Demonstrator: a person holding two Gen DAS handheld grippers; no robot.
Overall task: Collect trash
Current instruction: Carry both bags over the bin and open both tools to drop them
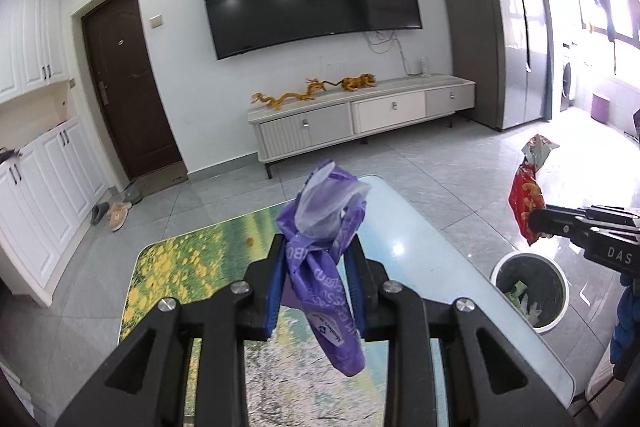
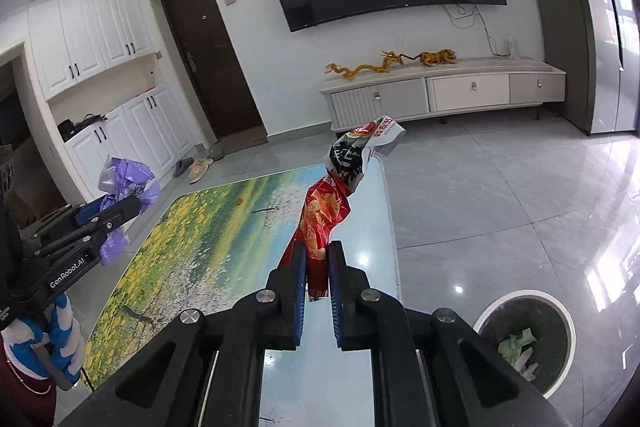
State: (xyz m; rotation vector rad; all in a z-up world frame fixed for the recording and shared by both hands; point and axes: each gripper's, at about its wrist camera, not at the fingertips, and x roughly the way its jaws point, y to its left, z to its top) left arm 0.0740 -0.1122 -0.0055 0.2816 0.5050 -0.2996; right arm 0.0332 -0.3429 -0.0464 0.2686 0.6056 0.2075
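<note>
My left gripper (image 1: 318,247) is shut on a crumpled purple plastic bag (image 1: 326,227) and holds it above the table (image 1: 192,255). The purple bag also shows in the right wrist view (image 2: 128,187). My right gripper (image 2: 318,255) is shut on a red and silver snack wrapper (image 2: 336,195), held up over the table's right side. The wrapper also shows in the left wrist view (image 1: 528,187), above and beyond the bin. A white-rimmed trash bin (image 2: 528,343) with paper scraps inside stands on the floor to the right of the table; it also shows in the left wrist view (image 1: 532,291).
The table (image 2: 200,247) has a flower-field print top with a small orange crumb (image 2: 239,202) and a thin dark stick (image 2: 266,209) on it. A TV stand (image 2: 440,95) and wall TV are beyond. Slippers (image 1: 116,213) lie by the door.
</note>
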